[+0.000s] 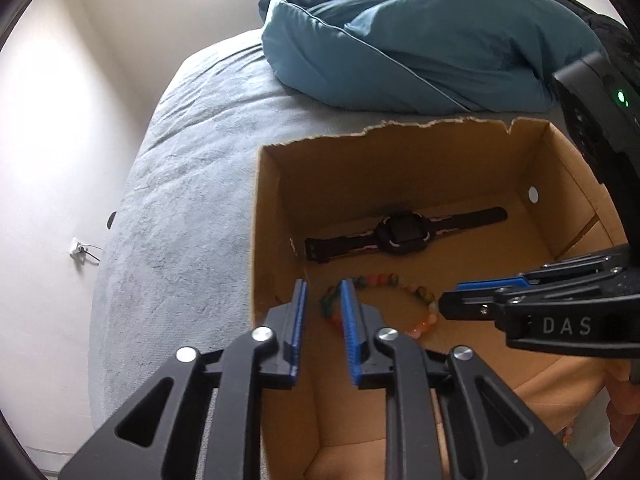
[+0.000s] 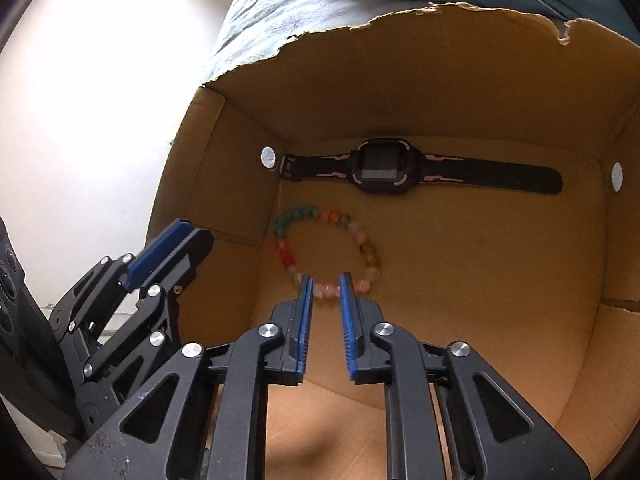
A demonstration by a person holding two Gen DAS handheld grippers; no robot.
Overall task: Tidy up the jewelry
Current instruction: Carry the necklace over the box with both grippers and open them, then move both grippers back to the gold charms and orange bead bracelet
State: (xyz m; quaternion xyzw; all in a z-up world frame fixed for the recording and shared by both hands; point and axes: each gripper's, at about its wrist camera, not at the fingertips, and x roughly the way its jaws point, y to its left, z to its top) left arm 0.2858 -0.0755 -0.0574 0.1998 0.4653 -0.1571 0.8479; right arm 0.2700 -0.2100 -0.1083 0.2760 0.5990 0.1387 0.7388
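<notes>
An open cardboard box (image 1: 360,168) (image 2: 400,80) with a torn rim stands on the bed. On its floor a black watch (image 1: 400,234) (image 2: 380,166) lies flat along the far wall. A bracelet of coloured beads (image 1: 424,294) (image 2: 288,256) lies in a ring nearer to me. My left gripper (image 1: 323,286) (image 2: 188,236) hangs over the box's left wall, its jaws slightly apart with nothing between the pads. My right gripper (image 2: 325,280) (image 1: 452,300) points down at the near side of the bracelet. Its jaws stand narrowly open and the pads do not press on the beads.
A bunched blue duvet (image 1: 400,40) lies behind the box on the grey bedsheet (image 1: 180,200). A pale wall with a socket (image 1: 78,247) runs along the left. A hand (image 1: 620,412) shows at the lower right.
</notes>
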